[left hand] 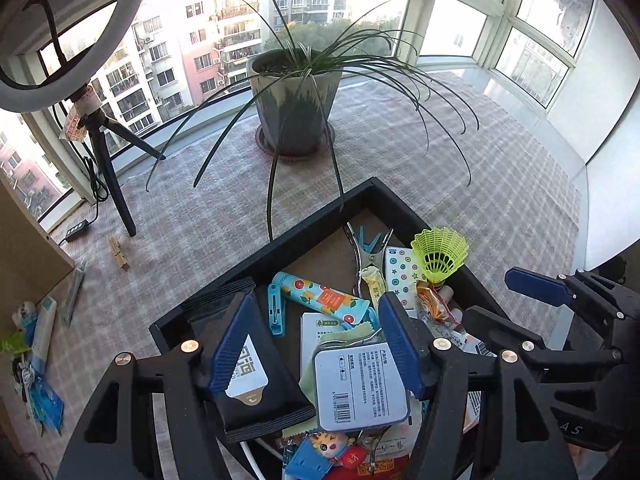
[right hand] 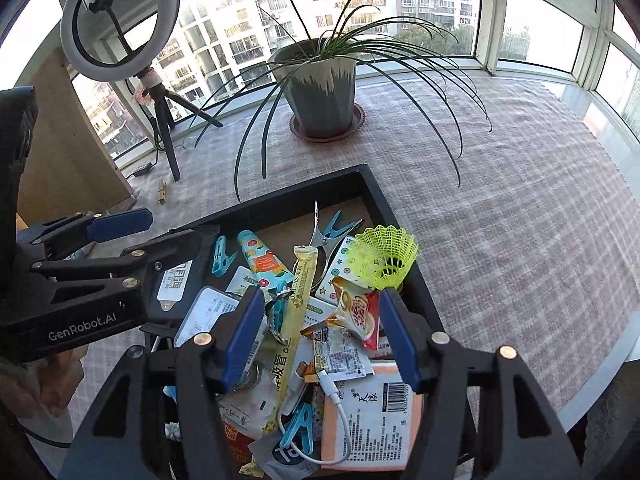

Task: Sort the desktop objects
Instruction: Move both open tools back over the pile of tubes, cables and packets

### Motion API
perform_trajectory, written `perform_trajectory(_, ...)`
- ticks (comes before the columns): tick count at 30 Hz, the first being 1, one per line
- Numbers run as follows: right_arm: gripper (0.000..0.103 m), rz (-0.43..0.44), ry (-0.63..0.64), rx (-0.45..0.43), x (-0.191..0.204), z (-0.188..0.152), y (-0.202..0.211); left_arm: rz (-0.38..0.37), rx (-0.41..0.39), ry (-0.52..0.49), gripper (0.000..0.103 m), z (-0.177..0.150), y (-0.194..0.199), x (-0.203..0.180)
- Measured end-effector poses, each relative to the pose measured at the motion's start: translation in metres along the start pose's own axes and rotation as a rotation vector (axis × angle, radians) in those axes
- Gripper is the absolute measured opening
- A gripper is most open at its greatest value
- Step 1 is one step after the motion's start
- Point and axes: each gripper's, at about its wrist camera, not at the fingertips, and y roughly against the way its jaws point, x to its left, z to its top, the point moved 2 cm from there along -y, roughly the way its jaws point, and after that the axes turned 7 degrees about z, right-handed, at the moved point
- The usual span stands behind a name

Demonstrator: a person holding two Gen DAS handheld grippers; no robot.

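Left gripper (left hand: 318, 340) stands with its jaws apart and nothing clamped, poised over the lower centre of its own view above a white tin with a barcode (left hand: 362, 386); a black sleeve holding a white card (left hand: 250, 364) lies under the left finger. Right gripper (right hand: 320, 334) is likewise spread and empty, with a long yellow sachet (right hand: 298, 320) and a red-and-orange snack packet (right hand: 358, 312) lying between its fingers, neither pressed.

Both tools point steeply down into the black tray (right hand: 404, 216), which fills the lower middle of each view and holds the heap to be sorted: blue clips (right hand: 222, 260), a fruit-print tube (left hand: 320, 294), a yellow-green shuttlecock (right hand: 380, 256), a white cable (right hand: 340, 412).

Judgement: the spread jaws suit either a release into the tray or a fresh pick; sorting appears well short of finished, since the heap is mixed.

Beyond, on the checked desk (right hand: 520, 200), stand a potted plant (right hand: 324, 88) at upper centre and a ring light on a tripod (right hand: 120, 24) at upper left. A wooden peg (left hand: 119, 254) lies loose at left, outside the tray.
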Motion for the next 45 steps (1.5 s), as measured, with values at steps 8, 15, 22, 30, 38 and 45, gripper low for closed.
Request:
perform_trajectory(8,0.059,0.012,0.020,-0.006,0.018,0.000,0.003,0.015,-0.053,0.015,0.063,-0.005,0.026,0.012)
perform_trajectory(15,0.059,0.012,0.053,-0.014,0.043,-0.006,0.014,0.024,-0.076,0.054,0.063,-0.019,0.044,0.033)
perform_trajectory(22,0.059,0.027,0.082,0.002,0.073,-0.021,0.012,0.029,-0.060,0.108,0.063,-0.047,0.049,0.064)
perform_trajectory(30,0.059,0.071,0.112,0.030,0.124,-0.031,-0.005,0.073,-0.023,0.191,0.063,-0.089,0.052,0.130)
perform_trajectory(38,0.059,0.142,0.168,0.072,0.201,-0.034,-0.038,0.153,0.028,0.316,0.063,-0.137,0.051,0.228)
perform_trajectory(45,0.059,0.234,0.240,0.131,0.279,-0.024,-0.076,0.214,0.060,0.450,0.062,-0.189,0.055,0.325)
